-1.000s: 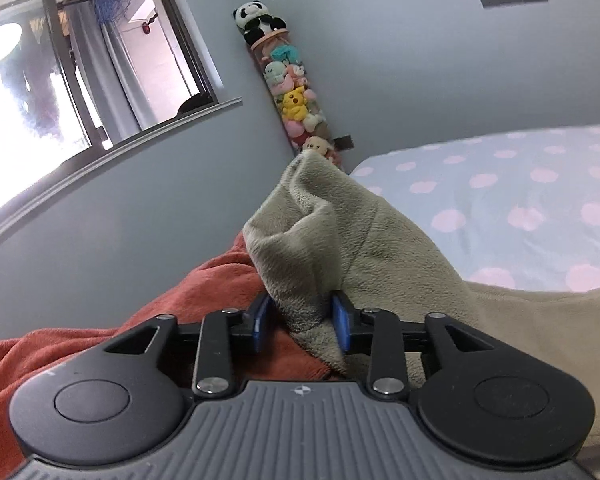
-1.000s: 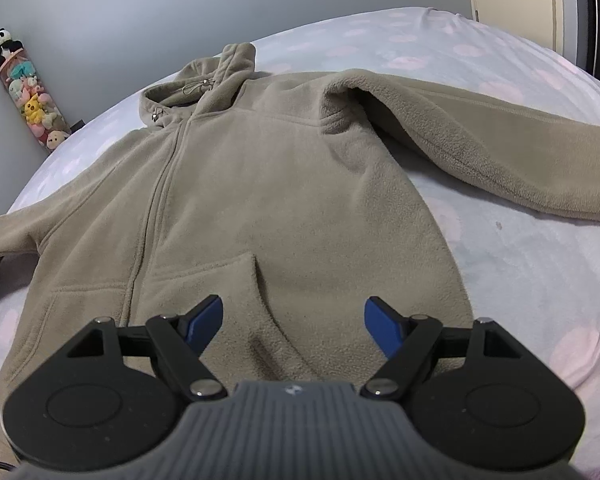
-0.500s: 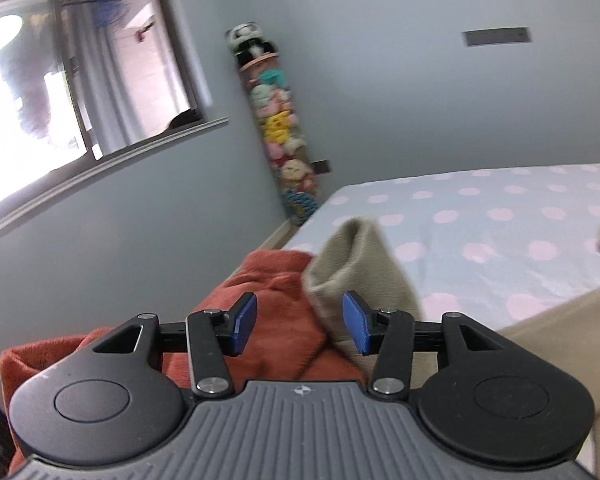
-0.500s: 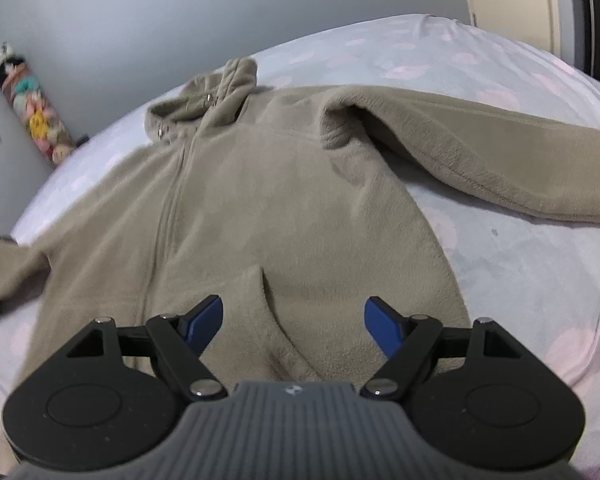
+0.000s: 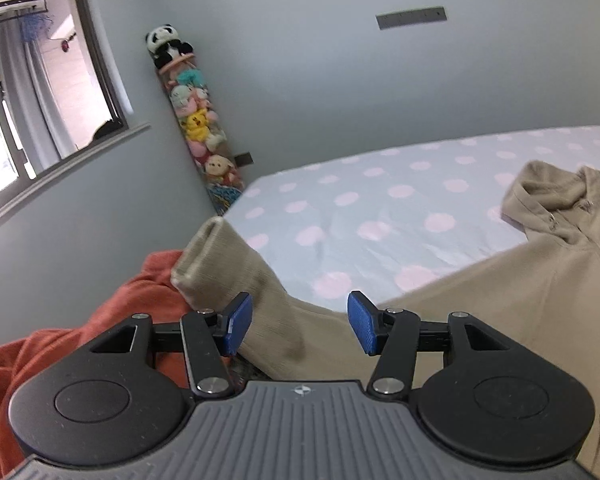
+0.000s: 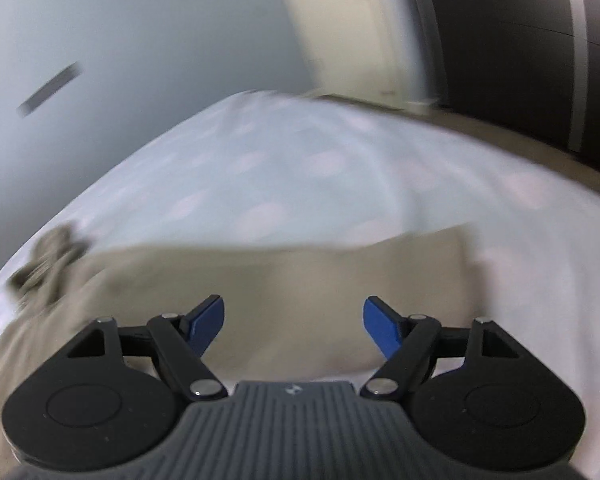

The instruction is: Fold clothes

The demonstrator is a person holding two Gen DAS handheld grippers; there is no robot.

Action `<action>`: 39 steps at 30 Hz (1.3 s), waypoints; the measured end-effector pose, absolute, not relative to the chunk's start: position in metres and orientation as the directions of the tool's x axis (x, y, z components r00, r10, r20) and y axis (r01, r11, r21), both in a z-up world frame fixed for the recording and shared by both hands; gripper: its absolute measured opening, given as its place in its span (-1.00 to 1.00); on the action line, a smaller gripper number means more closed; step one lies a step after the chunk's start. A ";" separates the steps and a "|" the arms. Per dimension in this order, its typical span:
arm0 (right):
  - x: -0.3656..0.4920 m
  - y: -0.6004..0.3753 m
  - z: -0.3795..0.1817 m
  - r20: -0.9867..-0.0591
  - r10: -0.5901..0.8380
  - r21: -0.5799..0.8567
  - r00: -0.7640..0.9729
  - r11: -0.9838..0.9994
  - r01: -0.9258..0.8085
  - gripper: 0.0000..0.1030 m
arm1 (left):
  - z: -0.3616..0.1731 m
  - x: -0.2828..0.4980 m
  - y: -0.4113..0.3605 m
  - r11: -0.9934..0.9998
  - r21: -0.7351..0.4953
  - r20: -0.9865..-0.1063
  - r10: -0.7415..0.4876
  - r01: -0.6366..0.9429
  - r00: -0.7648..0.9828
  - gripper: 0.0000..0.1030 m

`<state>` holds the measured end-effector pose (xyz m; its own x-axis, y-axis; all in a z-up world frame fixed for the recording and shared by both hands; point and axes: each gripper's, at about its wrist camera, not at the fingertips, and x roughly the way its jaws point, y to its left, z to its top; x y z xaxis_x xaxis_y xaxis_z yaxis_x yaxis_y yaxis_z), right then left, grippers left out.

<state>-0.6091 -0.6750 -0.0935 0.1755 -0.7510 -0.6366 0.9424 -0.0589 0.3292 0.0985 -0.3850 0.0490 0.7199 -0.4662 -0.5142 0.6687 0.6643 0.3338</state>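
A beige fleece hoodie [image 5: 540, 292] lies spread on the polka-dot bed [image 5: 380, 200], hood at the right. Its left sleeve [image 5: 236, 264] stretches toward the bed's near-left corner, cuff end resting by an orange garment. My left gripper [image 5: 300, 322] hovers over that sleeve with its jaws opening; the sleeve lies below and between the blue pads, not pressed by them. In the blurred right wrist view my right gripper [image 6: 294, 324] stands open above the hoodie's other sleeve [image 6: 300, 276], nothing between its pads.
An orange garment [image 5: 112, 320] is bunched at the bed's left edge. A column of plush toys [image 5: 196, 120] stands in the wall corner beside a window. A dark wardrobe [image 6: 520, 40] and pale door stand beyond the bed's far right.
My left gripper let go of the sleeve, opened and drew back to the right; the sleeve dropped onto the bed. My right gripper swung quickly right, from the hoodie's body to its right sleeve.
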 end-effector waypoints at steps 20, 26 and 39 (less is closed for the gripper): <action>-0.673 -0.752 -0.140 -0.737 -0.660 0.299 0.142 -0.130 0.945 -0.60 | 0.016 0.053 -0.432 0.600 0.360 -0.599 -0.439 0.714 0.670 -0.01; -0.638 -0.812 -0.054 -0.675 -0.734 0.084 0.076 0.026 0.996 -0.62 | 0.000 0.054 -0.447 0.606 0.311 -0.639 -0.437 0.732 0.633 -0.01; -0.632 -0.936 -0.039 -0.619 -0.775 -0.080 -0.126 -0.097 0.992 -0.65 | -0.029 0.066 -0.440 0.663 0.271 -0.724 -0.337 0.698 0.602 -0.01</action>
